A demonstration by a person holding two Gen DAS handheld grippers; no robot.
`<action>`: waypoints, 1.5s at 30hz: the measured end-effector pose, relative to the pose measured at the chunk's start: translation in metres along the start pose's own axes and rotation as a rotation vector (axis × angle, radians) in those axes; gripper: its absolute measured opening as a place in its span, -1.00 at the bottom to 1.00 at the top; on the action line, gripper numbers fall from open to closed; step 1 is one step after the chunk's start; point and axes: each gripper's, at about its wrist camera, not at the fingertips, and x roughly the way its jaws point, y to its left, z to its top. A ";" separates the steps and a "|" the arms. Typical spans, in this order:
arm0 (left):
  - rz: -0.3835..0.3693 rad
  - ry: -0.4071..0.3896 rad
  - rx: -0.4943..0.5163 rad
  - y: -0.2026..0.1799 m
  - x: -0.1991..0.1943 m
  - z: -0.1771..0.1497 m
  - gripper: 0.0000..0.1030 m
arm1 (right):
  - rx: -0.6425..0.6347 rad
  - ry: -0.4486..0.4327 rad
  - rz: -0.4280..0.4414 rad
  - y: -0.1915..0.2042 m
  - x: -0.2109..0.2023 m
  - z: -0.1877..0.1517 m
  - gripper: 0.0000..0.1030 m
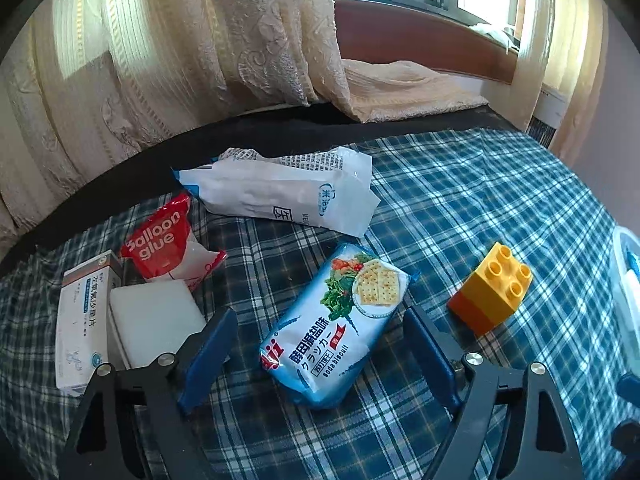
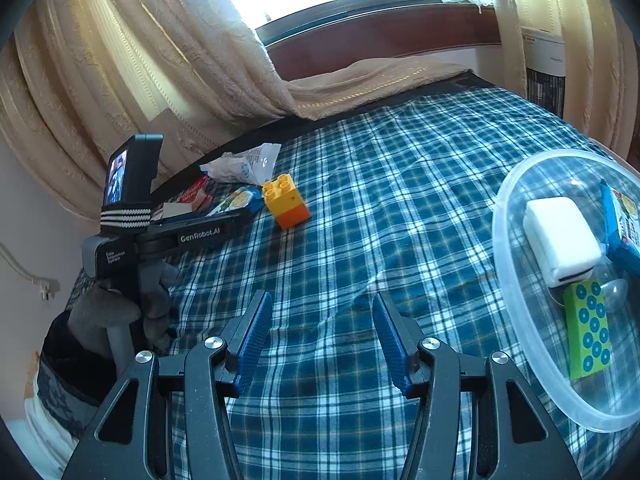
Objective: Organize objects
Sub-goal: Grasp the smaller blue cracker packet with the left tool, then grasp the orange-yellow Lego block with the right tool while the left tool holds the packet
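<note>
On the bed: one soda biscuit pack (image 1: 340, 328), one yellow-orange brick (image 1: 490, 288), one balloon glue bag (image 1: 168, 242), one white plastic bag (image 1: 280, 192), one white medicine box (image 1: 82, 320), one white block (image 1: 154, 320).

In one clear bowl (image 2: 516, 300): one white case (image 2: 560, 240), one green dotted box (image 2: 590, 332), one blue pack (image 2: 622, 224).

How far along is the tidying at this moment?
Done: a white block, green card and blue pack lie in the clear bowl. In hand: the left gripper straddles the soda biscuit pack, not gripping. Left: yellow brick, glue, box, wrapper.
</note>
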 end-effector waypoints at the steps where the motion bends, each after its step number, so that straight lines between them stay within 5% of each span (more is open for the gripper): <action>1: -0.008 0.010 -0.002 0.001 0.002 0.000 0.49 | -0.002 0.002 0.000 0.001 0.001 0.000 0.05; 14: -0.034 0.025 0.028 -0.007 -0.001 -0.004 0.03 | -0.025 0.014 -0.005 0.012 0.009 0.002 0.05; 33: -0.120 0.018 -0.071 0.012 -0.022 0.004 -0.14 | -0.163 0.027 -0.051 0.051 0.072 0.048 0.05; 45: -0.149 0.002 -0.069 0.014 -0.033 0.006 -0.16 | -0.127 0.064 -0.064 0.050 0.114 0.070 -0.02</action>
